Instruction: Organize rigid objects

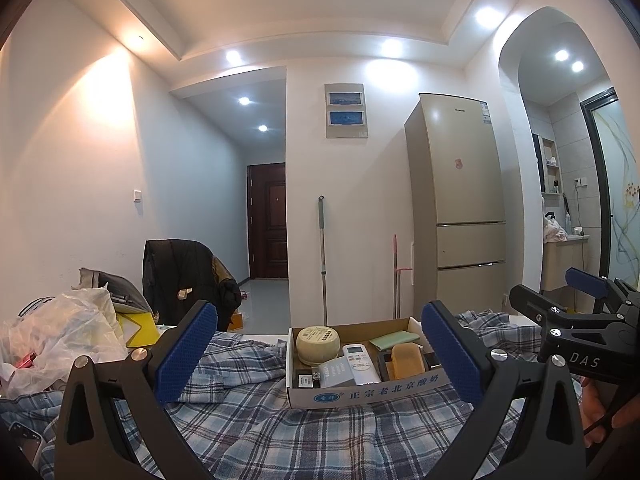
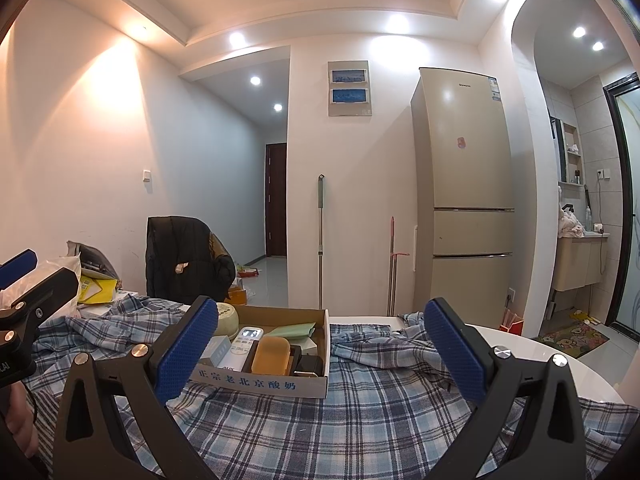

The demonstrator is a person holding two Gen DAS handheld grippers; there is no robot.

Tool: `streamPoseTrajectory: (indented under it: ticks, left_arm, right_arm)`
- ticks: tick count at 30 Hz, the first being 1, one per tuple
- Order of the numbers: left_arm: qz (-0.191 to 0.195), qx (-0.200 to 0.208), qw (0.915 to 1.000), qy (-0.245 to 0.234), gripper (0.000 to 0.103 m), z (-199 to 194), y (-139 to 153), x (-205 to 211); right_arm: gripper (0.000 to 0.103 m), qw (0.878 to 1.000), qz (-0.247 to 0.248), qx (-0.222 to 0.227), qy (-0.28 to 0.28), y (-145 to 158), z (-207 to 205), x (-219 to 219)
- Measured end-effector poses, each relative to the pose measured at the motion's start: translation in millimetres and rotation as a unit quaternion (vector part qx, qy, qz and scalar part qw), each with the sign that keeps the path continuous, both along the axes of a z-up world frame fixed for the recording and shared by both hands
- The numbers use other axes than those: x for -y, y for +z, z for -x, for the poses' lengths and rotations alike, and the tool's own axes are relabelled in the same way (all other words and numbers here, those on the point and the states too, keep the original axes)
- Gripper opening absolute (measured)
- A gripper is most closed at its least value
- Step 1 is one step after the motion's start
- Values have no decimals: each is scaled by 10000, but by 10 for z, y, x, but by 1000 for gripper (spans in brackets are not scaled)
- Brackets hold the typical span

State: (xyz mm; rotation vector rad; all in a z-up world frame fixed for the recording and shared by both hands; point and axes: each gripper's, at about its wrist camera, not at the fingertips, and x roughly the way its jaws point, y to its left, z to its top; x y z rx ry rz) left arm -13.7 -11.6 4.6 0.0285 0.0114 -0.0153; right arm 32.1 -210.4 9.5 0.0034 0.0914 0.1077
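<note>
Both tongs stand wide and hold nothing: the left tongs (image 1: 320, 356) frame a cardboard box (image 1: 362, 394) at lower centre, on a plaid cloth (image 1: 280, 432) over the desk. Inside lie a white remote (image 1: 360, 362), a round cream tin (image 1: 318, 344) and an orange block (image 1: 407, 359), perhaps soap. The right tongs (image 2: 322, 350) hover lower right.

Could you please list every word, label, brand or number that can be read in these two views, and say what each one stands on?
"正宗老北京酸奶": front wall of the cardboard box.
"DAS": body of the right gripper.
"Skyworth", as far as it can be made out: top of the fridge.
Too small or blurred: the fridge's energy sticker, the round tin's label, the remote control's buttons, the wall panels.
</note>
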Motion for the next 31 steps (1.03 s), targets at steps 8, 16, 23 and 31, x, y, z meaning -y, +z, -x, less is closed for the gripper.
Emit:
streamPoseTrajectory:
  ticks: [8,16,23,31]
  left_arm:
    - [-4,-12,10000,0,103,-1,0,3]
    - [-7,-30,10000,7,103,-22,-2,-6]
    - [-1,-33,10000,10,103,-27,1,-7]
    - [-7,-35,10000,8,103,-26,2,-9]
  right_arm:
    - [103,10000,-16,-22,-33,-16,-1,29]
    - [103,10000,-7,-28,-40,-25,-4,37]
    - [103,10000,0,-23,-37,-24,-11,32]
    - [103,10000,1,-29,-32,-26,-14,33]
